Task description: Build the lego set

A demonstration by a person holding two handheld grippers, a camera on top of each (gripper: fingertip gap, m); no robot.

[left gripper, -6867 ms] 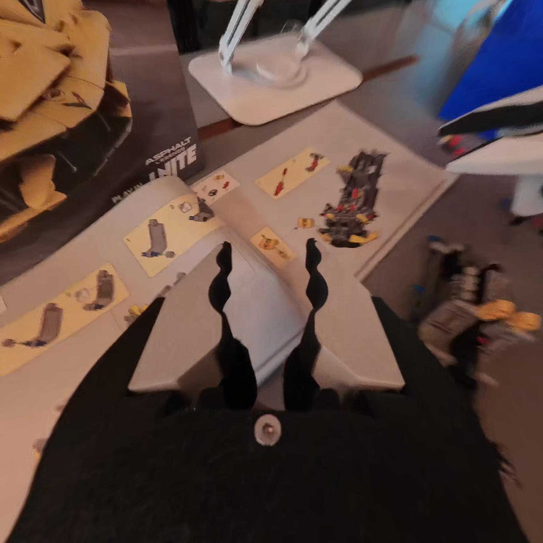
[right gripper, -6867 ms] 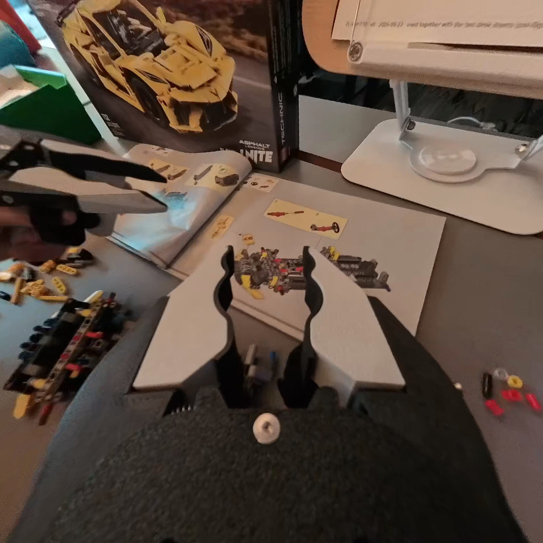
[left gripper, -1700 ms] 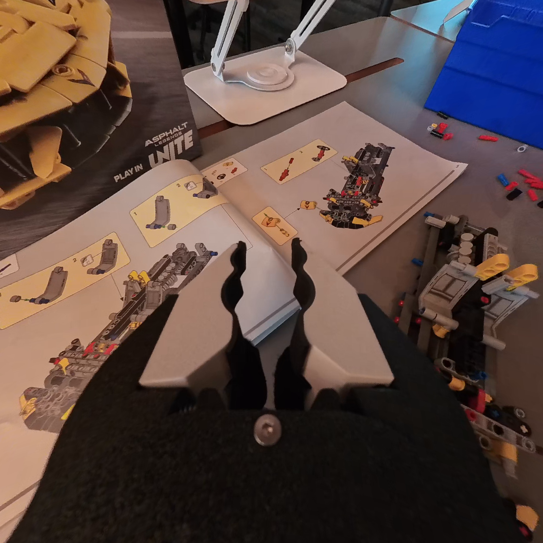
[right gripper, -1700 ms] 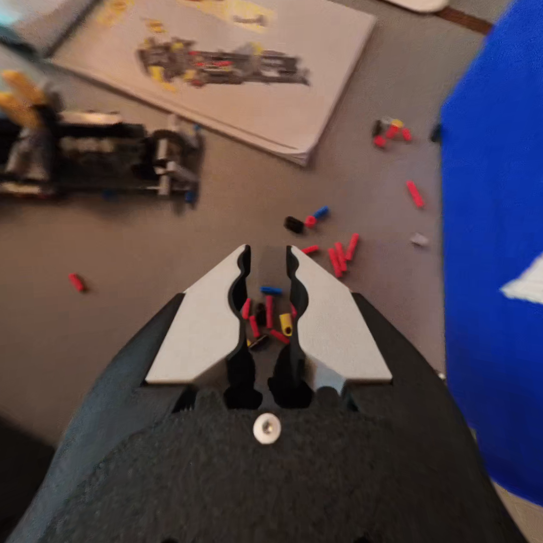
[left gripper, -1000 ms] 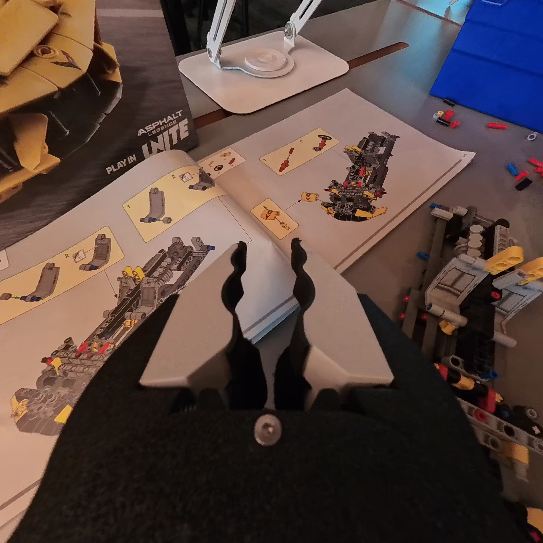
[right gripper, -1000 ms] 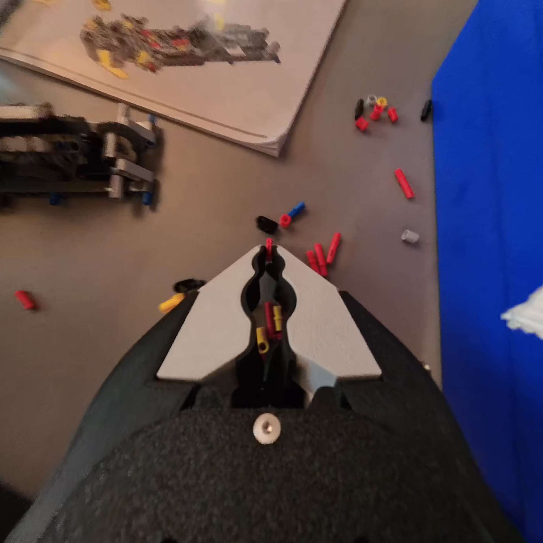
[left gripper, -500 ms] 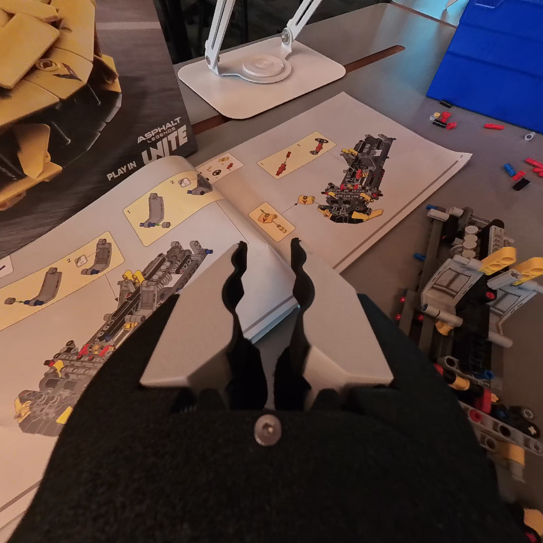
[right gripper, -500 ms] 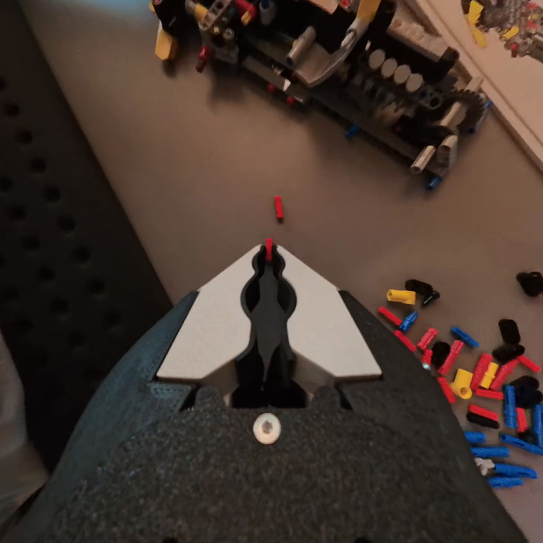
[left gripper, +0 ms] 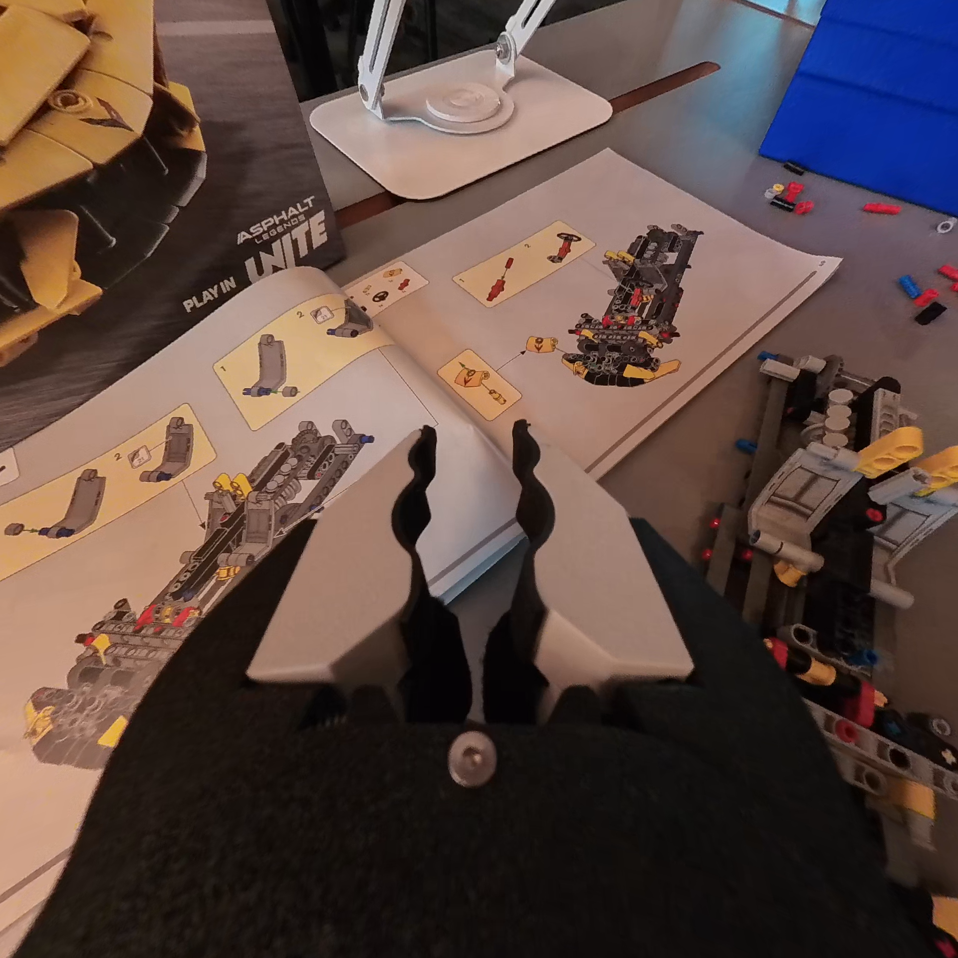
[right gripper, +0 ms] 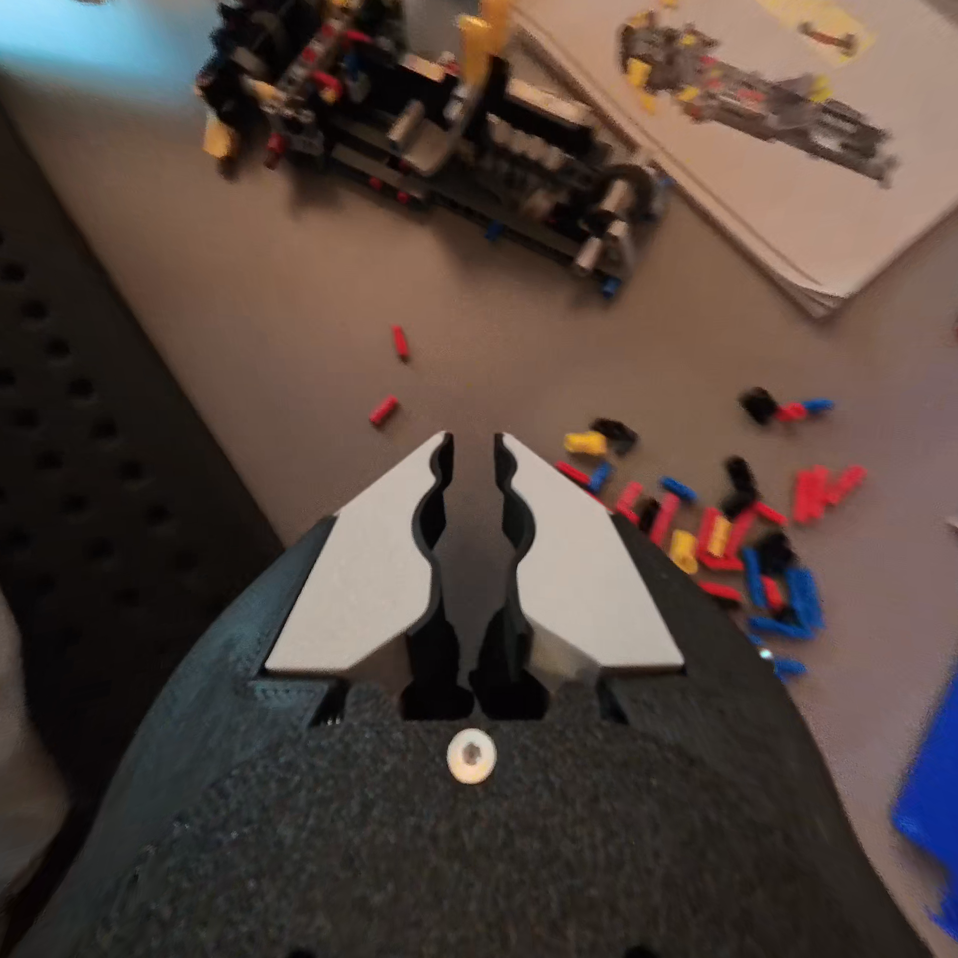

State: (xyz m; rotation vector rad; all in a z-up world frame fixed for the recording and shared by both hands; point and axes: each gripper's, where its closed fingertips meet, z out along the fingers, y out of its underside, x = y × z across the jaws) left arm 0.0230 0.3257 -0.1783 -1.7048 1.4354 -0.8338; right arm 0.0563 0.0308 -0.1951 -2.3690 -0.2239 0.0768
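R gripper (right gripper: 470,440) is seen empty, jaws parted narrowly, nothing between them; view is motion-blurred. Two loose red pins are noted on the grey table (right gripper: 290,332) just ahead: one red pin (right gripper: 384,410) at approx 11 o'clock of the tips, close by, and a second red pin (right gripper: 399,342) farther at 11-12 o'clock. The loose parts pile (right gripper: 736,539) (red, blue, black, yellow bits) is spread at 2-3 o'clock. The part-built chassis (right gripper: 456,135) is placed at 12 o'clock, well apart from the tips, w/ the instruction booklet (right gripper: 777,171) at 1-2 o'clock beyond it. L gripper (left gripper: 473,430) is seen empty too, jaws parted moderately, hung over the booklet's open spread (left gripper: 363,414); the chassis (left gripper: 840,544) is shown at 3 o'clock in that view, the set box (left gripper: 129,181) at 10-11 o'clock, a white stand base (left gripper: 461,114) at 12, a blue bin (left gripper: 876,88) at 1-2. Step judged: a pin is to be picked for the chassis, prob. the near red one. For a clean pick: tips should be centred over the pin, jaws lined across its short axis, lowered till near the table, then closed gently so the pin is not squirted out. Chassis should be steadied by L before insertion. Exact target hole can't be told from these views.
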